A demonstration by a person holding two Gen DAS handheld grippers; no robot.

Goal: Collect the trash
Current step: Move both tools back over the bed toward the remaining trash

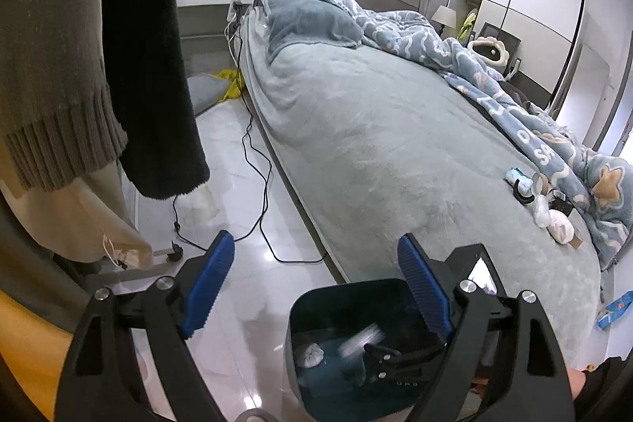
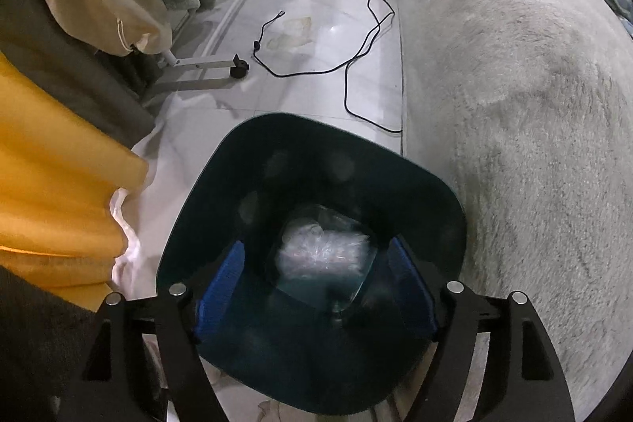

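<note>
A dark teal trash bin [image 2: 190, 224] stands on the floor beside the bed; it also shows in the left wrist view [image 1: 300, 307]. My right gripper [image 2: 314, 287] is open right over the bin's mouth, and a blurred clear plastic piece [image 2: 324, 252] is in the bin below it. In the left wrist view that piece [image 1: 362, 339] is blurred beside a white crumpled wad [image 1: 310, 354] on the bin's bottom, with my right gripper [image 1: 368, 351] above them. My left gripper [image 1: 316, 287] is open and empty, above the floor and the bin's rim. Several trash pieces [image 1: 554, 220] lie on the bed at right.
A grey bed [image 1: 376, 145] with a blue quilt [image 1: 474, 66] fills the right. Black cables [image 2: 356, 66] trail over the white tile floor. A clothes rack with hanging garments [image 1: 79, 66] and its wheeled foot [image 2: 237, 68] stand at left. A blue wrapper [image 1: 615, 309] lies on the floor.
</note>
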